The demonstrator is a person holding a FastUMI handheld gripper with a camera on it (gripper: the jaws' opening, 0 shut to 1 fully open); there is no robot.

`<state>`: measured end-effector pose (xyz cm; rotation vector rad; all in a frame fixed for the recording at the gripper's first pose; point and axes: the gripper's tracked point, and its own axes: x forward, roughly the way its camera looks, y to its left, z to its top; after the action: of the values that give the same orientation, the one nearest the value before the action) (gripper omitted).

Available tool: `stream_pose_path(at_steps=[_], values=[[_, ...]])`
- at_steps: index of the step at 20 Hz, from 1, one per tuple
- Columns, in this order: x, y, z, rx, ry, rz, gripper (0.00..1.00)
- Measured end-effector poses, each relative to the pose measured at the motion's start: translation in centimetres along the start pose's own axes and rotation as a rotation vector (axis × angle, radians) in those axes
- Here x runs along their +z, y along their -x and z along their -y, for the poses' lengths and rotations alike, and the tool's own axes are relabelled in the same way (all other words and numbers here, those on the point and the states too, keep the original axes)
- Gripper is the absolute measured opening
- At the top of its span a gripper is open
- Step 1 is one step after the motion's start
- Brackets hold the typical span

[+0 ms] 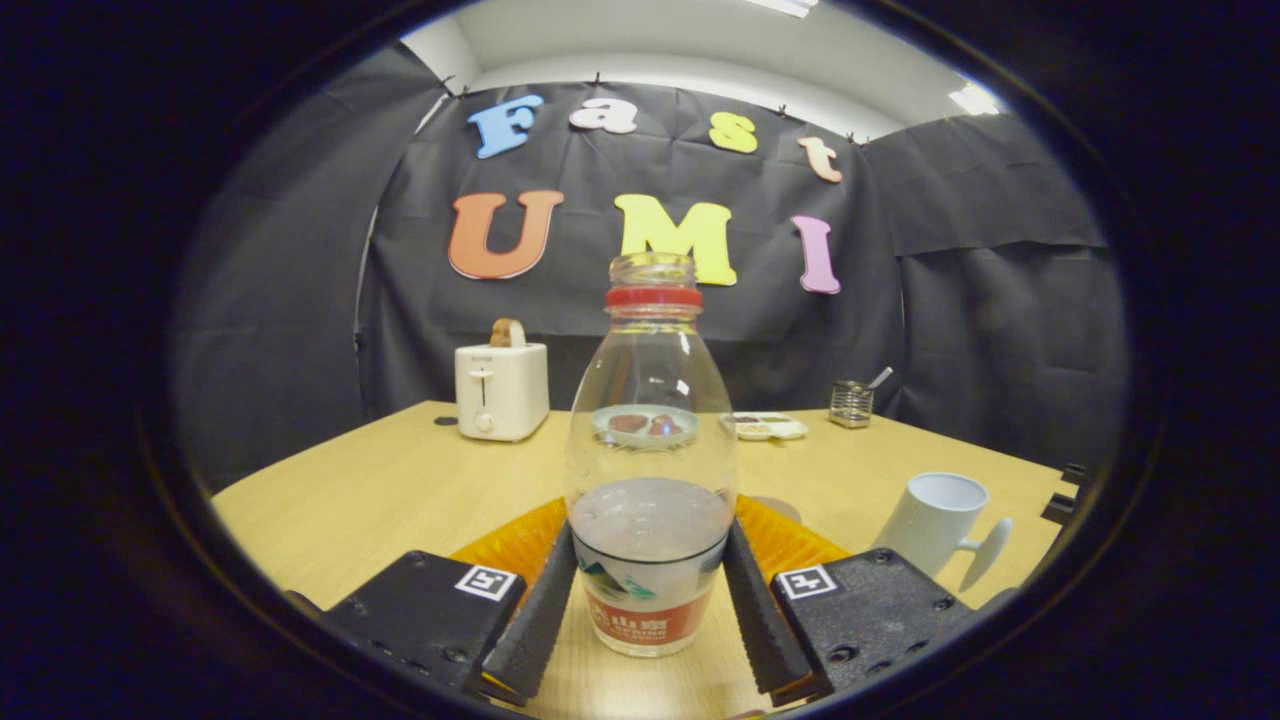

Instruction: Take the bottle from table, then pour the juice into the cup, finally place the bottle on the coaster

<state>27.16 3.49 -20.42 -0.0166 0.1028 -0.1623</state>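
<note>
- The bottle (650,480) stood upright between the two fingers of the hand-held gripper (650,610), its neck open and uncapped with a red ring below the mouth, which suits pouring without any extra step.
- Its base appeared to hang a little above the bench (400,490), though the wide lens made it hard to be sure; I could not tell whether it was lifted or resting.
- The liquid inside was pale and filled only the lower part, so the bottle would likely have been light and the level would slosh if tipped fast.
- The hand-held gripper was clamped on the bottle: both fingers (540,610) pressed the labelled lower body from either side, spread only as wide as the bottle itself.
- Gripping low on the body kept the neck free, a sensible hold for tilting toward a cup.
- The orange coaster (520,540) lay on the bench just behind the bottle and the fingers, showing on both sides of it, close at hand for the final set-down.
- The white cup (935,525) sat near the right edge of the bench, leaning in the lens, handle turned outward to the right, mouth open and apparently empty.
- A toaster (501,388), a small tray (765,427) and a wire holder (851,404) lined the far edge, well apart from the work.
- I judged pouring not yet begun, the bottle being upright.
</note>
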Motion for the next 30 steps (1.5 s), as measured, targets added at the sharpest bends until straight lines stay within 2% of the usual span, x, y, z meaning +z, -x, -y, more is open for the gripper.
stream_pose_path(at_steps=[2, 13, 18, 25, 30], values=[[-0.1, 0.2, 0.3, 0.023, -0.03, -0.004, 0.79], [3.6, 3.9, 0.0, 0.157, -0.288, -0.121, 0.78], [6.0, 4.8, 0.1, 0.215, -0.492, -0.178, 0.77], [8.2, 3.6, 2.9, 0.233, -0.846, -0.199, 0.77], [8.9, 2.9, 4.8, 0.244, -1.041, -0.202, 0.77]])
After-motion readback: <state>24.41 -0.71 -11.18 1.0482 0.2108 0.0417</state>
